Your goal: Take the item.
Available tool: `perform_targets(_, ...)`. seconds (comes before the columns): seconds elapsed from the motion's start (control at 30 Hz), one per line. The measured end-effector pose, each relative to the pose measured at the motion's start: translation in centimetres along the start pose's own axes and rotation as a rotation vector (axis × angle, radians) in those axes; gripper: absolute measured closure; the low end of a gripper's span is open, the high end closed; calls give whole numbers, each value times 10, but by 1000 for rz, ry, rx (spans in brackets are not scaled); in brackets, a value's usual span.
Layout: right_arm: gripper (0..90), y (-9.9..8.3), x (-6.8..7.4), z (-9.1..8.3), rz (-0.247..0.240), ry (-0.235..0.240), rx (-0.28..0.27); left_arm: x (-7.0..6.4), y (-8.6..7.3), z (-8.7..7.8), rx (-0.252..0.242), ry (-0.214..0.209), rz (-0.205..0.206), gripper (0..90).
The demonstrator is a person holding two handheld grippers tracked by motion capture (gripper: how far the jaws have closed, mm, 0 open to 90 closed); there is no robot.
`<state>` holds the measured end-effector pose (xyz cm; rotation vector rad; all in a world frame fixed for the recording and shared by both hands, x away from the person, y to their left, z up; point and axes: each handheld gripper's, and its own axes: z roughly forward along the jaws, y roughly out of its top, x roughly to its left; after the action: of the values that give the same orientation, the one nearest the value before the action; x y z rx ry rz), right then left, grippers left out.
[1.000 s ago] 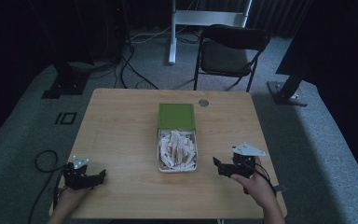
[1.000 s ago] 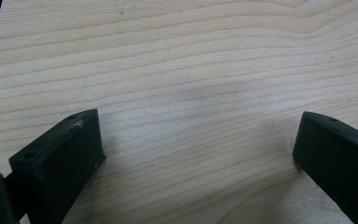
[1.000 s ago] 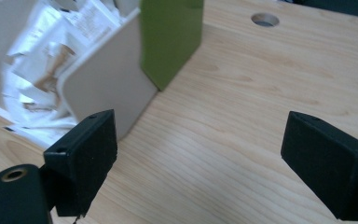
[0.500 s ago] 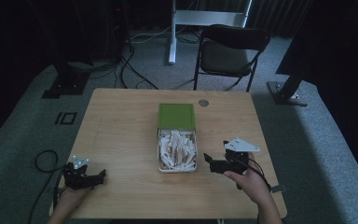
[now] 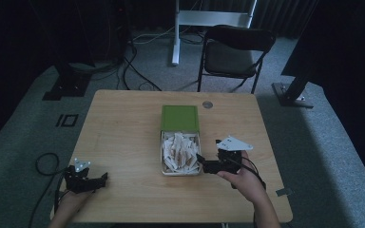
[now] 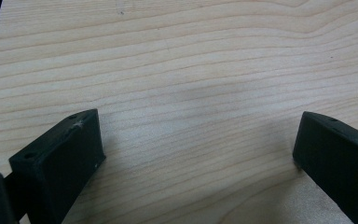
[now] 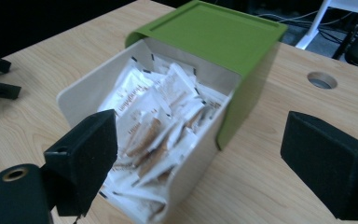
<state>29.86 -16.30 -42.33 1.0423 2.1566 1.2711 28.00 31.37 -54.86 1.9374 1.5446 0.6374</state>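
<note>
Right gripper (image 5: 200,161) apart at box (image 5: 180,153) right edge, packets (image 7: 154,116) just left of centre frame; left gripper (image 5: 105,176) apart, lower left.

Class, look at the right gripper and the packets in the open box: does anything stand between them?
Nothing visible does. The right gripper, jaws open, is at the box's open near end, and the packets lie uncovered; the green lid covers only the far part.

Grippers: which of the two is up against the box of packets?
The right gripper, jaws open at the right side of the box of packets. The left gripper rests far off near the table's front left corner.
</note>
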Motion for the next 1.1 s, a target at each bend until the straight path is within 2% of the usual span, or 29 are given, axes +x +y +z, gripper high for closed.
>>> perform_targets(0.33, 109, 10, 15, 19, -24, 49, 11, 0, 0, 0, 2, 0, 2, 23)
perform_targets(0.67, 109, 10, 27, 40, -29, 80, 17, 0, 0, 0, 2, 0, 3, 23)
perform_targets(0.7, 127, 10, 29, 42, -31, 84, 18, 0, 0, 0, 2, 0, 3, 23)
perform_targets(0.73, 205, 10, 30, 43, -28, 87, 17, 0, 0, 0, 2, 0, 3, 23)
perform_targets(0.77, 241, 10, 31, 45, -22, 86, 17, 0, 0, 0, 2, 0, 3, 23)
perform_targets(0.9, 300, 7, 34, 53, -25, 87, 44, 0, 0, 0, -2, 0, -2, 23)
perform_targets(1.0, 306, 5, 35, 55, -25, 81, 49, 0, 0, 0, 0, 0, 0, 23)
perform_targets(1.03, 339, 1, 35, 61, -25, 78, 66, 0, 0, 0, 0, 0, 0, 23)
perform_targets(1.1, 342, -2, 36, 64, -30, 69, 82, 0, 0, 0, 0, 0, 0, 23)
